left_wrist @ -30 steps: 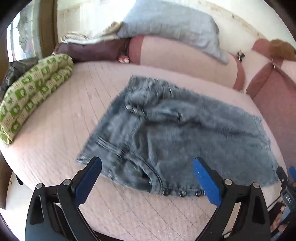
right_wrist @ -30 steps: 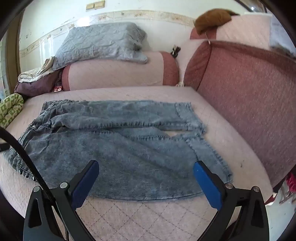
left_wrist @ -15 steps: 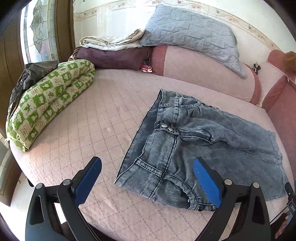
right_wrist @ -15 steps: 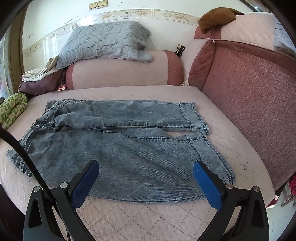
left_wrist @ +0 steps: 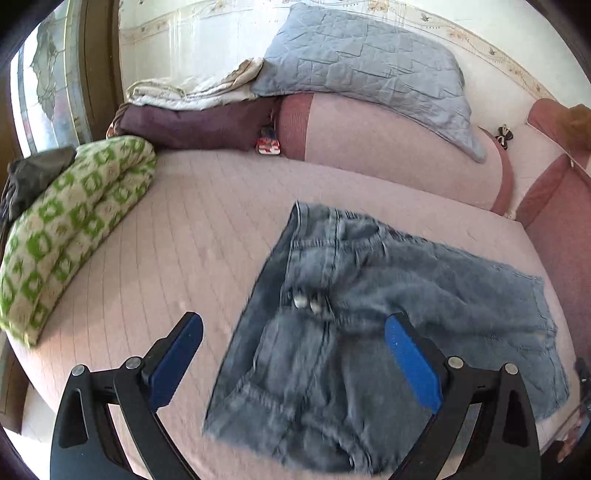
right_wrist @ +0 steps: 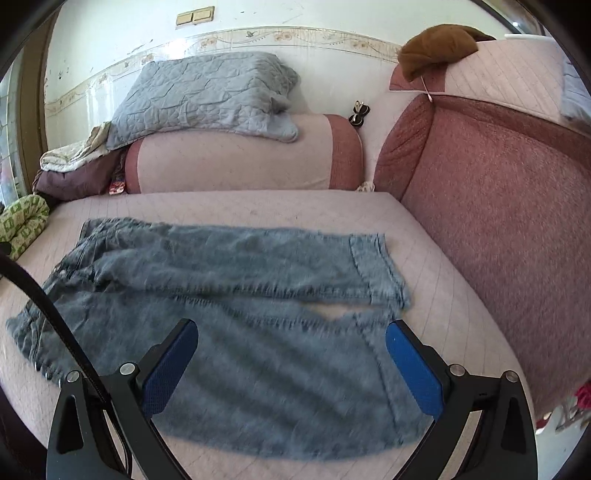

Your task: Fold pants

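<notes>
Fingers (left_wrist: 413, 363) of both grippers spread, empty, above flat pants (right_wrist: 229, 295).

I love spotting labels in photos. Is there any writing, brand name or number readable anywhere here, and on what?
None can be read.
Red and white packet wedged by the bolster cushion: printed, but too small and blurred to read.
Jeans: two metal buttons, blurred, no legible marking.
Wall switch plate: no visible text.
</notes>
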`<state>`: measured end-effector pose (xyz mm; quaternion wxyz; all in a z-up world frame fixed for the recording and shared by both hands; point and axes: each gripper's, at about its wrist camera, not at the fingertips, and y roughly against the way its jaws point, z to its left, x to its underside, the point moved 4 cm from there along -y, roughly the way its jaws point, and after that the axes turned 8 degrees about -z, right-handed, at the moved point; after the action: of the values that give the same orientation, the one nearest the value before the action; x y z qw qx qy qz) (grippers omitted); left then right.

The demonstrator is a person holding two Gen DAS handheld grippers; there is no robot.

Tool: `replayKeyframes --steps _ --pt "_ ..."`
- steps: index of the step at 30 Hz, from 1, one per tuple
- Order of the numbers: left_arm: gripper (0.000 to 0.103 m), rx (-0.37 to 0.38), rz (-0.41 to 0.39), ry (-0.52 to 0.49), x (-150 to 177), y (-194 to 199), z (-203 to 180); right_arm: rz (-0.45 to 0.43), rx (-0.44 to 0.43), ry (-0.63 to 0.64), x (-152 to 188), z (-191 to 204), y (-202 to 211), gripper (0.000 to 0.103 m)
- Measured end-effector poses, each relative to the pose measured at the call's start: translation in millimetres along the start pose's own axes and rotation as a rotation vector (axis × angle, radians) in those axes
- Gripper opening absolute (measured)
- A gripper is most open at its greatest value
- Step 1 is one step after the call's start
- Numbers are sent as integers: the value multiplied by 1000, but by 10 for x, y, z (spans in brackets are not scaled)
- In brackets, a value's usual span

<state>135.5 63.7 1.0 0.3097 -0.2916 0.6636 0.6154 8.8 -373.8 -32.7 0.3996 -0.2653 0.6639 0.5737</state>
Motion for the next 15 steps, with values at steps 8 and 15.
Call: replayKeyframes --steps 8,15 --pt "99 -3 106 30 -249 -754 43 58 27 -88 -268 -490 -538 103" --pt "99 -7 149 56 108 -818 273 152 54 -161 13 -788 -584 103"
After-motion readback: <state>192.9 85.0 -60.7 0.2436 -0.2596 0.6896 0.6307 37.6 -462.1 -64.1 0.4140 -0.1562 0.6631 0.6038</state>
